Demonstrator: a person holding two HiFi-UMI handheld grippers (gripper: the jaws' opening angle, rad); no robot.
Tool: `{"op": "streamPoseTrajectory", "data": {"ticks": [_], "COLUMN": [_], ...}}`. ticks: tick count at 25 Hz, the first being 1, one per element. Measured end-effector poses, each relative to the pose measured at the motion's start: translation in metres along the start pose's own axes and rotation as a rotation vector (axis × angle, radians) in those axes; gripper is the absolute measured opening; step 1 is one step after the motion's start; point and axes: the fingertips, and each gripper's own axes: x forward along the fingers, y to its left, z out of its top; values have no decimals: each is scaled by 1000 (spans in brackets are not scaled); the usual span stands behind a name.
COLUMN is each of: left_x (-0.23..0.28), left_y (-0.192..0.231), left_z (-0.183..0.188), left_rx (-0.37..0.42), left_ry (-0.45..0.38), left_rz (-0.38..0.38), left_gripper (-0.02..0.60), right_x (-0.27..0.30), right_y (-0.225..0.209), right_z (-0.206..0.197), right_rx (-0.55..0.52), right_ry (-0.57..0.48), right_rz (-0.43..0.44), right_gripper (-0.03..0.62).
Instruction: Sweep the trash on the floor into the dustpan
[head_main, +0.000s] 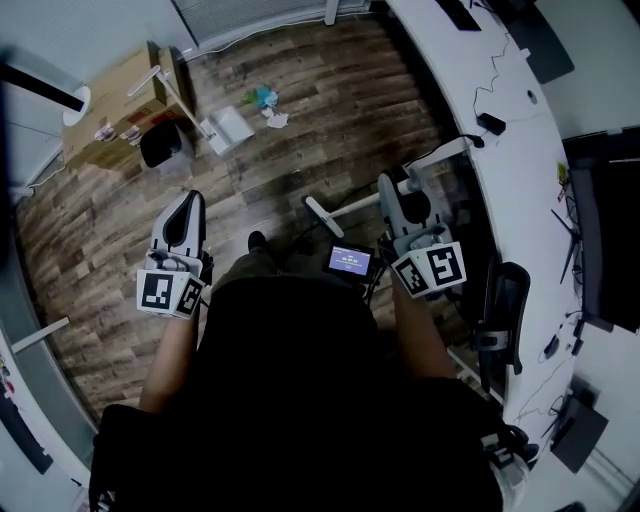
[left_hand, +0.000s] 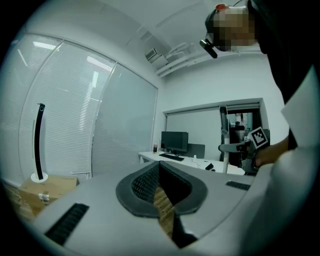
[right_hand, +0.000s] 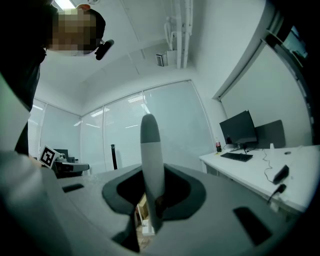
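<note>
I'm standing on the wood floor (head_main: 320, 80) with a gripper in each hand, both pointing out level in front of me.

Left gripper (head_main: 190, 198) first. It's pressed together with nothing in it. In the left gripper view the two dark pads (left_hand: 145, 182) meet in a single seam, and only a strip of floorboards shows through below.

My right gripper (head_main: 386, 188) is pinching a white handle (head_main: 352, 206). In the right gripper view that handle stands straight up between the pads, grey at its tip and clamped on both sides. From above it runs slantwise across the gripper. One end reaches toward the table (head_main: 515, 170) on my right, and the other ends near my feet in a short crossbar. I take it for the broom, though that lower end is too small to be sure.

Now the trash (head_main: 266, 99): a small crumpled cluster, teal and white, lying on the floor well ahead of both grippers. Just beside it, to the left, lies the white dustpan (head_main: 232, 127). Its long stem angles away toward the cardboard box (head_main: 105, 115) by the wall.

Neither gripper is anywhere near the dustpan or the trash.
</note>
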Motion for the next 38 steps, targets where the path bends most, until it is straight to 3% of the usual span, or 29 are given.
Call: {"op": "streamPoseTrajectory", "data": {"ticks": [18,38], "left_x": [-7,26], "left_y": [5,47], "left_z": [4,-10], "left_rx": [12,-53], "left_ry": [28,4], "left_rz": [47,140], "left_gripper": [-5,-5], "right_x": [15,45], "right_y": [-6,-46], "right_z": [-2,-16], "right_rx": [25,65], "right_ry": [-27,39], "right_rz": [58,6], "right_gripper": [80,81]}}
